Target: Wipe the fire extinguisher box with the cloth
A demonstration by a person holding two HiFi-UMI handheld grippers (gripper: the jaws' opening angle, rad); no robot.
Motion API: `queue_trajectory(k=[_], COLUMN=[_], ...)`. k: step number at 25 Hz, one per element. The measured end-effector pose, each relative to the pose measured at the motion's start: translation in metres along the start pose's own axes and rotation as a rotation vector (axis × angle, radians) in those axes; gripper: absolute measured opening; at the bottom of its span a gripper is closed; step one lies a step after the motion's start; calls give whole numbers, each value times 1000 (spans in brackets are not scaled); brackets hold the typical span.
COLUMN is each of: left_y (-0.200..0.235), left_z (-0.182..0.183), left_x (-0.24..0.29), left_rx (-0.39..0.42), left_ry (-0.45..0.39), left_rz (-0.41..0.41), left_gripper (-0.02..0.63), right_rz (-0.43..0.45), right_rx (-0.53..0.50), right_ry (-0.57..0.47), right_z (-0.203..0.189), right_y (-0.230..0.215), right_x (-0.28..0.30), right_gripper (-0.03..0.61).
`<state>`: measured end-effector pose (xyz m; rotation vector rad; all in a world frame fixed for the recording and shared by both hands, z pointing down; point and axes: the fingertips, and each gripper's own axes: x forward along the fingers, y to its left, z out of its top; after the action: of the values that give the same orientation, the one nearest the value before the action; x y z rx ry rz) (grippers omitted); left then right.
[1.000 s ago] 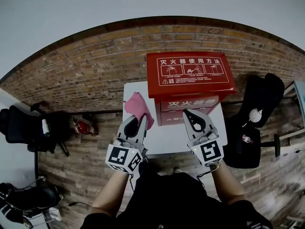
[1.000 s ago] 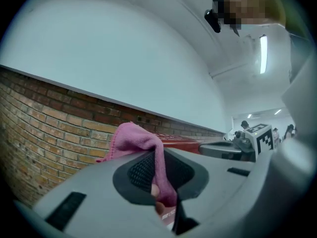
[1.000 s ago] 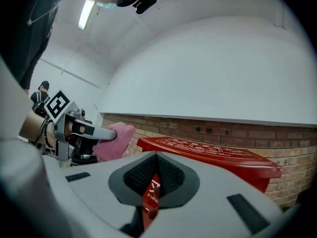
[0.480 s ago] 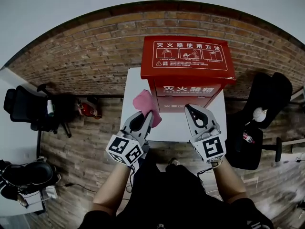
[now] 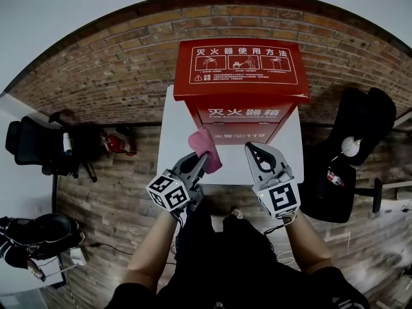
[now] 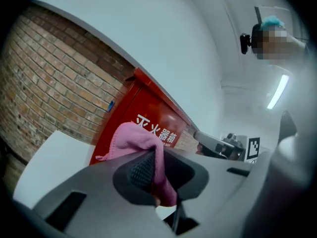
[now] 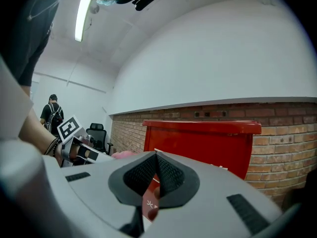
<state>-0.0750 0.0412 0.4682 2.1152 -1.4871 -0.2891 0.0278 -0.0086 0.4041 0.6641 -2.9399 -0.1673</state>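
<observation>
The red fire extinguisher box stands on a white table against a brick wall. My left gripper is shut on a pink cloth, held just in front of the box's lower left front; touching cannot be told. In the left gripper view the cloth bulges out over the jaws, with the box behind it. My right gripper is shut with nothing in it, hovering over the table before the box's right front. In the right gripper view the box rises close ahead.
Black office chairs stand on the floor at the left and right. A small red extinguisher lies on the floor left of the table. The brick wall backs the box. A person stands far off.
Both grippers have come closer to the box. The left one carried the cloth rightward from the table's left part to the box's front.
</observation>
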Motion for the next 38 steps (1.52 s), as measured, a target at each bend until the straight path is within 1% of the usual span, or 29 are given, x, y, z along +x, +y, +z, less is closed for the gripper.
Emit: queue_trajectory(k=[3, 5, 10, 13, 17, 20, 24, 31, 38], left_y=[8, 18, 53, 74, 94, 107, 124, 147, 169], left_z=[-21, -38, -93, -128, -170, -197, -224, -261, -297], left_x=[12, 20, 40, 50, 61, 69, 80, 87, 79], left_rx=[-60, -92, -174, -229, -310, -325, -354, -412, -426], left_ry=[19, 38, 124, 170, 209, 267, 336, 403, 472], left_rz=[-52, -72, -79, -82, -87, -56, -40, -12, 49], left_gripper=[66, 66, 66, 66, 66, 66, 66, 67, 66], right_rz=[-15, -28, -69, -76, -97, -108, -104, -105, -119], right_rx=[7, 6, 62, 79, 81, 92, 86, 66, 70], right_ry=[20, 33, 94, 143, 156, 182, 210, 252, 286], right_z=[-9, -15, -37, -54, -67, -81, -95, -113, -127], right_y=[-6, -9, -11, -5, -1, 2, 4, 1, -5], right_x=[-4, -6, -12, -17, -19, -20, -20, -22, -31], right_gripper=[20, 20, 20, 20, 20, 20, 20, 20, 20])
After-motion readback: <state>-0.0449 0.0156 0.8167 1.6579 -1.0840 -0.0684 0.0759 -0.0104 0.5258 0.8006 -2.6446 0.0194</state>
